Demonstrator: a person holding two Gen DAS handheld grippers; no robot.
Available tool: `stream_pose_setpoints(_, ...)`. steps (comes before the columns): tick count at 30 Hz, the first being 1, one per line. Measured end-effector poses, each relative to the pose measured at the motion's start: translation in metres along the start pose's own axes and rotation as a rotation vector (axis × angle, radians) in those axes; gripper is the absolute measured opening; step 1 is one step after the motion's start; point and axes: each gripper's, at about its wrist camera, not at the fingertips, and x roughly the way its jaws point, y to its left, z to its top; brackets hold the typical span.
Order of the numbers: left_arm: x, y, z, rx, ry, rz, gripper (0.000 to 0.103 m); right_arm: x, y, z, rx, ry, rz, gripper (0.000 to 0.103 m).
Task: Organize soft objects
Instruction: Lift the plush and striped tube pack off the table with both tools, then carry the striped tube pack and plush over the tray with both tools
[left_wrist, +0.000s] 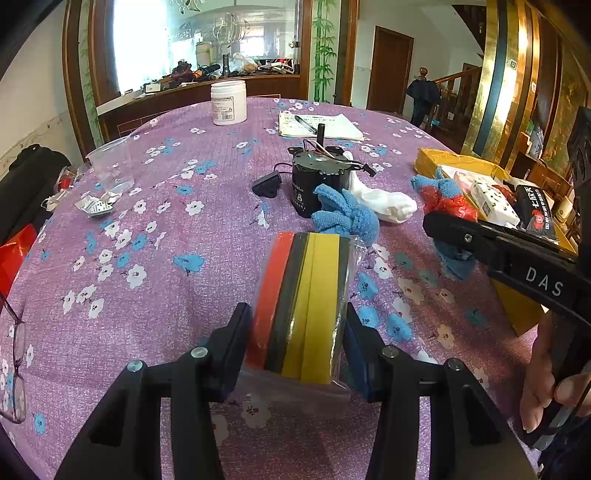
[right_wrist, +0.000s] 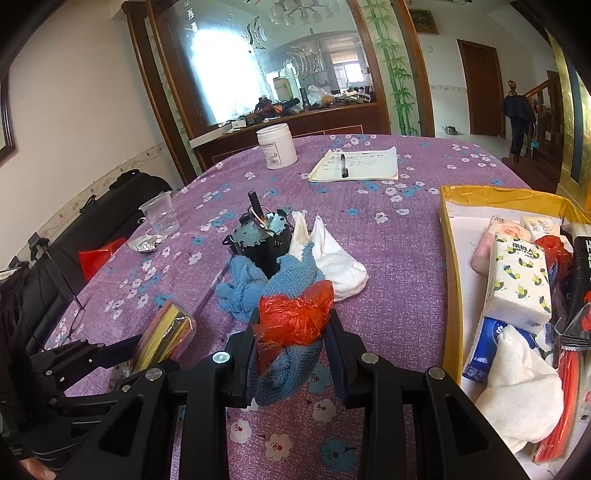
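My left gripper (left_wrist: 297, 332) is shut on a clear bag of sponge pads (left_wrist: 304, 302), orange, dark and yellow, held above the purple tablecloth; the pack also shows in the right wrist view (right_wrist: 166, 338). My right gripper (right_wrist: 291, 332) is shut on a blue cloth (right_wrist: 286, 363) bundled with a red plastic bag (right_wrist: 295, 314). In the left wrist view the right gripper (left_wrist: 439, 225) sits at the right with the bundle (left_wrist: 452, 203). Another blue cloth (left_wrist: 345, 214) and a white cloth (left_wrist: 388, 201) lie by a black motor (left_wrist: 314, 181).
A yellow-rimmed box (right_wrist: 452, 266) at the right holds tissue packs, a white cloth and red straws. On the table are a white jar (right_wrist: 277, 146), a notepad with a pen (right_wrist: 356, 166), a clear cup (right_wrist: 160, 214) and glasses (left_wrist: 14, 354).
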Motion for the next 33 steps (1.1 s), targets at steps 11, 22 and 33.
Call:
stream_pose_setpoints(11,-0.003,0.004,-0.001,-0.019,-0.019,-0.010,0.047,-0.004,0.000,0.000,-0.003,-0.010,0.001,0.034)
stream_pose_setpoints(22,-0.011,0.002,-0.002,-0.019,-0.045,-0.006,0.047,-0.014,-0.003,0.004,0.023,-0.041,0.037,0.034)
stream_pose_setpoints(33,-0.024,-0.026,0.001,0.014,-0.044,-0.066,0.047,-0.019,-0.009,0.006,0.058,-0.067,0.053,0.034)
